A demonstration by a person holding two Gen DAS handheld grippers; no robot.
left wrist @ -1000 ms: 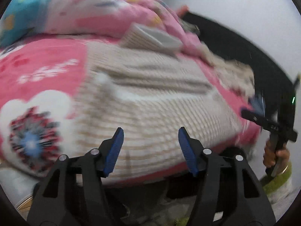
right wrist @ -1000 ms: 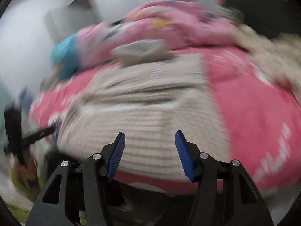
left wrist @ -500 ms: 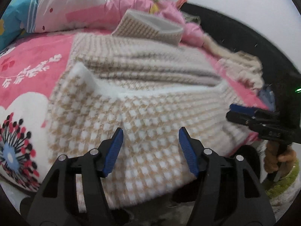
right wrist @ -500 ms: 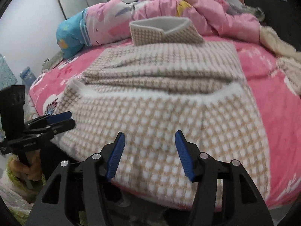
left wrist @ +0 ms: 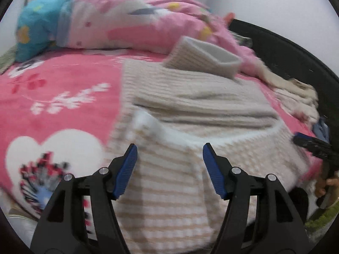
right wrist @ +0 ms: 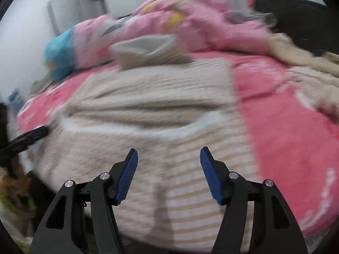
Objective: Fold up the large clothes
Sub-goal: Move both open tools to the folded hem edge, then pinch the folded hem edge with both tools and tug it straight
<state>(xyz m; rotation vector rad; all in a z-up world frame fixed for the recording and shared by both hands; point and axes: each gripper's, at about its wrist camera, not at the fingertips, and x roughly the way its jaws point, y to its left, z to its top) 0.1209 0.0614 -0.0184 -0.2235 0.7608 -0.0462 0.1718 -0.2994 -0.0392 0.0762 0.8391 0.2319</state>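
A beige and white checked coat [left wrist: 190, 110] lies flat on the pink bedspread [left wrist: 63, 97], collar at the far end, hem at the near bed edge. It also shows in the right wrist view [right wrist: 159, 110], blurred. My left gripper [left wrist: 169, 158] is open and empty over the hem on the coat's left half. My right gripper [right wrist: 168, 160] is open and empty over the hem on the right half. Each gripper shows at the edge of the other's view: the right one [left wrist: 311, 146] and the left one [right wrist: 27, 137].
A pink and blue quilt [left wrist: 95, 21] is heaped at the head of the bed. A cream garment [left wrist: 296, 97] lies on the right side of the bed beside a black headboard or frame [left wrist: 286, 55]. A white cabinet [right wrist: 80, 8] stands by the wall.
Both views have shifted forward over the coat's hem and are blurred with motion. Both grippers stay open and empty.
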